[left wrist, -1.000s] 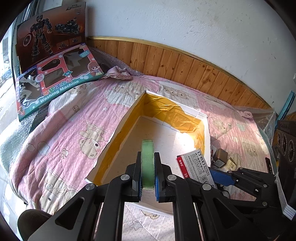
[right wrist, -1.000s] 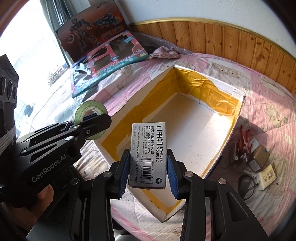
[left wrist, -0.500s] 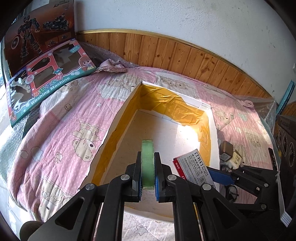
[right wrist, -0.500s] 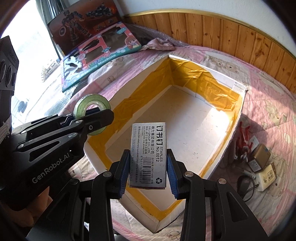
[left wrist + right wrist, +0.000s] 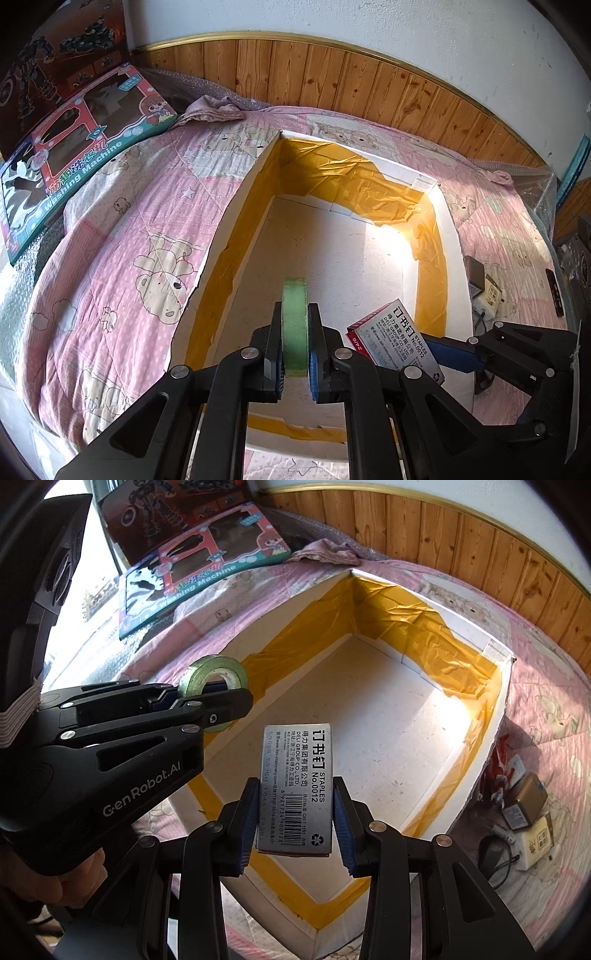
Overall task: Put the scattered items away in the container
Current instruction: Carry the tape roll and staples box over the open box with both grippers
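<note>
At nine o'clock in the right wrist view, my left gripper (image 5: pixel 218 698) is clamped on the green tape roll (image 5: pixel 294 325), held on edge over the near end of the white box (image 5: pixel 448 236). At six o'clock my right gripper (image 5: pixel 295 812) pinches the staples box (image 5: pixel 297 786) above the same opening. The box floor looks bare, so I judge nothing is stowed yet. At four o'clock, small cartons (image 5: pixel 526 805) and a dark cable (image 5: pixel 495 853) lie on the pink quilt (image 5: pixel 122 229), waiting.
</note>
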{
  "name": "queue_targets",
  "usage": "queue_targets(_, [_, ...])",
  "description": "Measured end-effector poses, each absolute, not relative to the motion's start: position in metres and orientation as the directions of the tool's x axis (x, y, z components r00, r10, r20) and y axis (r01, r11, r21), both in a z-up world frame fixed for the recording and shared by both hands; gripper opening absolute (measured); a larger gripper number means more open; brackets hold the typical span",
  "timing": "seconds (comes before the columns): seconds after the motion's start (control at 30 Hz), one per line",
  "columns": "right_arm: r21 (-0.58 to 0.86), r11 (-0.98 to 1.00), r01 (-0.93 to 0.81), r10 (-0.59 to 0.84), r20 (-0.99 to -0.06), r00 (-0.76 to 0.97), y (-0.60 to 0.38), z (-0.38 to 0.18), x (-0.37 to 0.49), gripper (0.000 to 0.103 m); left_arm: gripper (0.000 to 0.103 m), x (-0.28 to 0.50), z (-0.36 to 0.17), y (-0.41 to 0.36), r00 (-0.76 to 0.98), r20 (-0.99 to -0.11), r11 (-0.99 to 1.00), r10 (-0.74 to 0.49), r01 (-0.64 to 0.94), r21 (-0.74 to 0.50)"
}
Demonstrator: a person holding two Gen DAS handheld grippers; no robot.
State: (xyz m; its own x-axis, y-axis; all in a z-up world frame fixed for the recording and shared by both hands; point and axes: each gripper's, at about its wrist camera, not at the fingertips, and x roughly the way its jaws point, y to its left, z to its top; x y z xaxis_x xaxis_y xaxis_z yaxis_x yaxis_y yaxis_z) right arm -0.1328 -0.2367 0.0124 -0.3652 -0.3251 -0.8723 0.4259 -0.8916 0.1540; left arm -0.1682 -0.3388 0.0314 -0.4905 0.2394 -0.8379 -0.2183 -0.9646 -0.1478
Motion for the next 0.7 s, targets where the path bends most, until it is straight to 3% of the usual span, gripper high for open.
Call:
queue_targets(0.33, [0.111, -0.874, 0.473, -0.282, -0.909, -0.308, -0.25, -0.007, -0.138, 0.04, 0.01, -0.18, 0.006, -0.35, -0.394, -0.877, -0.949, 0.275, -0.257, -0.182])
queue_targets(0.7, [0.206, -0.88, 0.428, -0.327, -0.917, -0.229, -0.252, -0.021, -0.156, 0.04, 0.01, -0.187, -0.012, -0.354, -0.353, -0.905, -0.945, 0.237, -0.301, -0.13])
